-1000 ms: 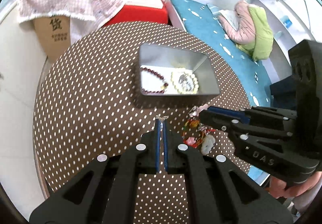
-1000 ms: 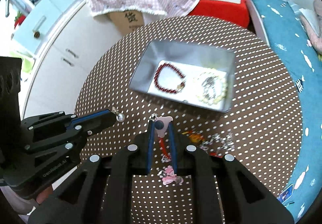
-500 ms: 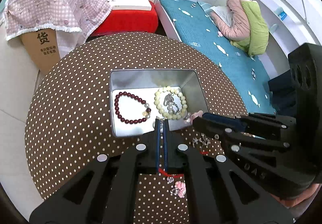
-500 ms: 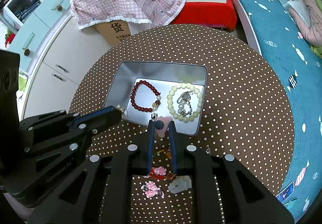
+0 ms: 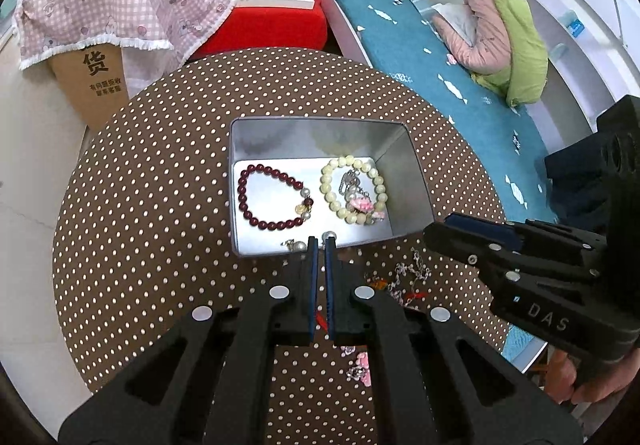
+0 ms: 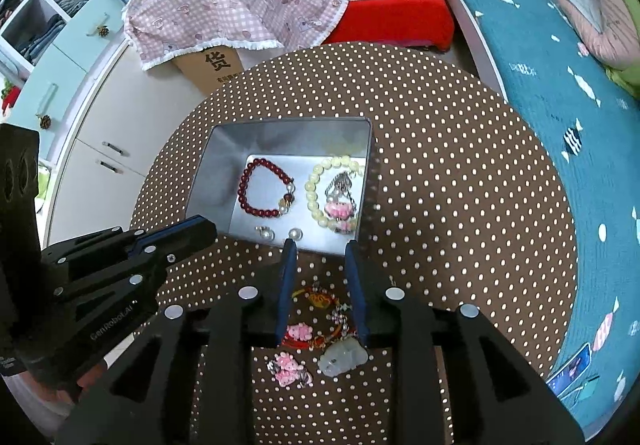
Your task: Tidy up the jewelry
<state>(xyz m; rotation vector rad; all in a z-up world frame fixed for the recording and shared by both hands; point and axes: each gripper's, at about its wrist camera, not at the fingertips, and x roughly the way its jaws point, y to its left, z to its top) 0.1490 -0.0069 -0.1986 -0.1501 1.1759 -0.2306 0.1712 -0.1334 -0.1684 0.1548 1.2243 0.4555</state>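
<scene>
Round table [image 5: 160,173], brown cloth with white dots: carries everything listed below.

Metal tin [image 5: 404,165], rectangular and open-topped, near the table's middle. Contents: 1 dark red bead bracelet [image 5: 256,201] on its left side; 1 pale cream bead bracelet [image 5: 332,197] on its right side, with a silver chain and a pink charm [image 5: 362,205] lying inside its ring; 2 pearl earrings [image 6: 295,233] on the tin floor by the near wall.

My left gripper [image 5: 319,241]: clenched, the 2 blue pads nearly meeting, nothing between them. Tips poised over the tin's near wall, right by the pearls.

My right gripper [image 6: 319,245]: released, jaws just been opening, gap empty. Tips at the tin's near edge.

Loose jewelry [image 6: 320,321] still on the cloth, just outside the tin: red cord pieces, pink charms, 1 pale jade-like pendant [image 6: 344,357].

View differences: my right camera shows the loose pile whole, between and beneath its fingers; my left camera hides most of it behind its own fingers, showing only a chain [image 5: 412,273] and scraps. My left camera alone shows the hand [image 5: 592,385] under the right gripper.
</scene>
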